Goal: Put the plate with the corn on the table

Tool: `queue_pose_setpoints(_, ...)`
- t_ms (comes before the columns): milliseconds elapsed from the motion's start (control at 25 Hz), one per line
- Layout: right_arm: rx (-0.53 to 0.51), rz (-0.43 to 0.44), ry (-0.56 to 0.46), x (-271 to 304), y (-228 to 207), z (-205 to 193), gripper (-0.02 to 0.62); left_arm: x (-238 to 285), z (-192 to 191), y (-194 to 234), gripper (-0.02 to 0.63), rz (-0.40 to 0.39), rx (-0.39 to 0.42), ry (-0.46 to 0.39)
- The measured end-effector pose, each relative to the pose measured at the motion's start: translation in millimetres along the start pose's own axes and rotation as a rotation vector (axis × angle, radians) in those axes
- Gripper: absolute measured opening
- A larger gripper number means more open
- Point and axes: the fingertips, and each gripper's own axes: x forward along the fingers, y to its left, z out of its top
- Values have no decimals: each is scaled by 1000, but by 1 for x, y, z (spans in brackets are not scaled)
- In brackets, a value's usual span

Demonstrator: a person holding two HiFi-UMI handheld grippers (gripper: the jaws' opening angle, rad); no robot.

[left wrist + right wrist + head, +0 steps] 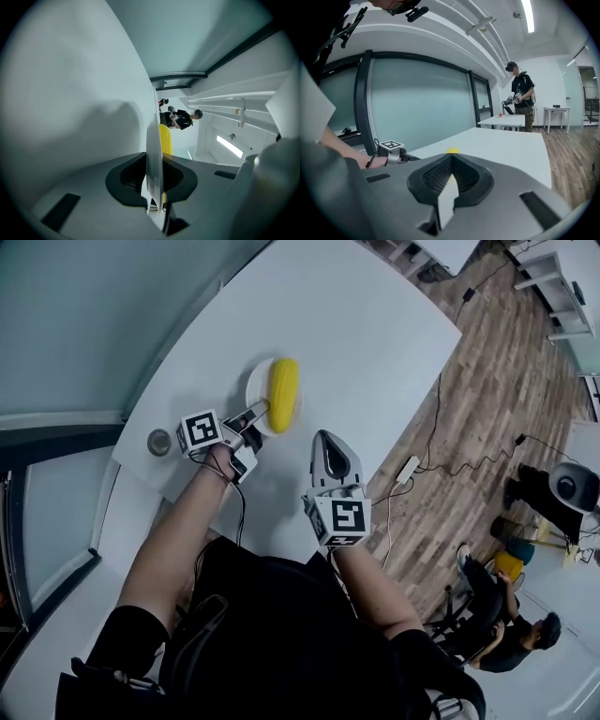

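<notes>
Corn point(283, 395), one yellow cob, lies on a round white plate point(255, 390) over the white bench point(375, 324), near the edge closest to the person. The left gripper point(261, 411) reaches in from that edge, and its fingers pinch the plate's near rim. In the left gripper view the plate shows edge-on between the fingers, with the corn just beyond. It cannot be told whether the plate rests on the bench or hangs just above it. The right gripper point(328, 442) is held over the same edge, just beside the plate on its right and apart from it. Its fingers are pressed together with nothing between them. A small grey round disc point(159, 442) sits on the bench near the left corner, beside the left gripper. A seated person point(506, 634) is on the wood floor point(487, 418), well apart from the bench.
</notes>
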Motion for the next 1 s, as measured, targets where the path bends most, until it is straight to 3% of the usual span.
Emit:
queue_pose_setpoints(120,6,11,28,-18,10,-7,3,-10,-10,-2,35,48,-21,-12)
queue_pose_setpoints(280,21,18,57,6,-2,-26,3,11,-3,19,35,113,-42,-5)
queue_pose_setpoints(360,32,26,65,18,-11,-23,3,22,3,21,40,171,-20,-4)
queue_pose_setpoints(400,35,30,66,21,-12,-20,3,23,4,18,82,198,8,-8)
queue_pose_setpoints(520,38,36,71,29,-14,-19,3,24,16,13,222,273,109,-38)
queue_pose_setpoints(680,44,40,76,42,-19,-19,3,21,38,22,241,403,252,-85)
queue_pose_setpoints(840,36,44,71,42,-19,-22,3,8,56,31,316,587,549,-113)
queue_pose_setpoints(1000,35,72,45,32,-14,-17,3,-4,51,17,316,606,795,-109)
